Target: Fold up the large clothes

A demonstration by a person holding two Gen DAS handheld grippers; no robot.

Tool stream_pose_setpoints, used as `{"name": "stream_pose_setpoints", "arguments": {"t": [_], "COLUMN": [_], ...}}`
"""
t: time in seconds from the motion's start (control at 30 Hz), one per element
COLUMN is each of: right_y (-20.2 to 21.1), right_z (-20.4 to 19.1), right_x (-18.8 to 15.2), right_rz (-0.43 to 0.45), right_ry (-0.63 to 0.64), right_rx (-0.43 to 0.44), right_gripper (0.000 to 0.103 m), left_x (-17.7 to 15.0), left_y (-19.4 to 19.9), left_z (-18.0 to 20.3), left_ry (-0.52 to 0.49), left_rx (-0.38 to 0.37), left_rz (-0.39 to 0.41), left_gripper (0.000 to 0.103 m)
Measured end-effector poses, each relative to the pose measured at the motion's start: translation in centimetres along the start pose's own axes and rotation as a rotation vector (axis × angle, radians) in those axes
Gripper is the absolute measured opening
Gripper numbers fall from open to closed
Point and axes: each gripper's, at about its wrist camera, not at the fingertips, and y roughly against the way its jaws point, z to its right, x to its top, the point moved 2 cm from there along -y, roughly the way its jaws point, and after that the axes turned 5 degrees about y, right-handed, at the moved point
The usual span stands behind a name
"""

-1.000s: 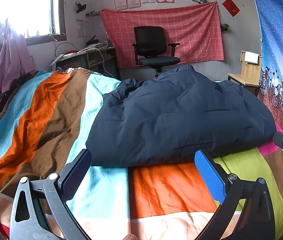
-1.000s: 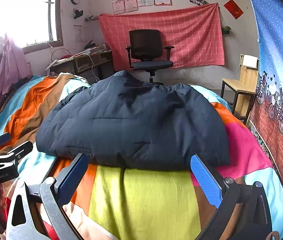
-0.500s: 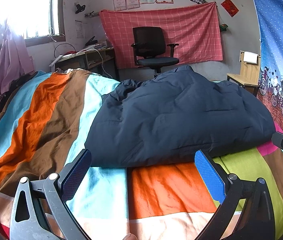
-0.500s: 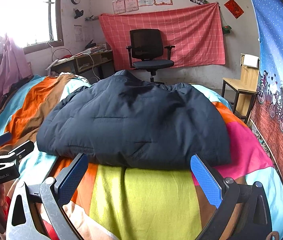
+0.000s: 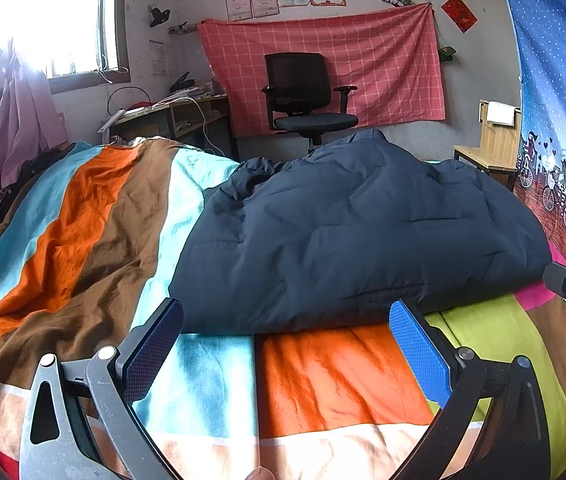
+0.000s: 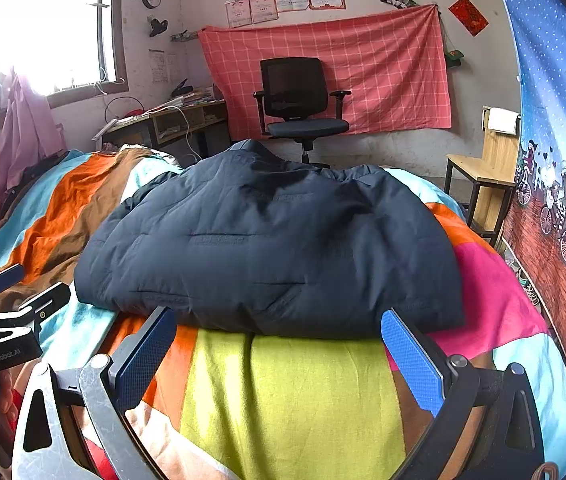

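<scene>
Jacket lies folded on striped bedspread, office chair beyond.

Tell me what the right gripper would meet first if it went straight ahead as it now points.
Probably the near edge of the dark blue padded jacket, which lies on the striped bedspread just ahead of the right gripper; its jaws are open and empty. If angled downward, it might meet the bedspread first.

Bright window, black office chair, pink checked wall cloth
</scene>
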Motion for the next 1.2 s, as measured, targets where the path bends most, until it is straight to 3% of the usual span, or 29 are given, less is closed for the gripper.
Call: {"name": "stream_pose_setpoints", "arguments": {"t": [1.2], "right_y": [0.0], "right_z": [-0.46], "right_x": [-0.09], "right_rz": [-0.003], "right_ry": [-0.001], "right_rx": [0.005], "right_gripper": [0.103], "left_x": [0.16], "left_y": [-0.13], "left_z": [-0.08], "left_ry": [-0.003], "left_rx": [-0.005], "left_rz": [0.002], "left_gripper": [0.101]}}
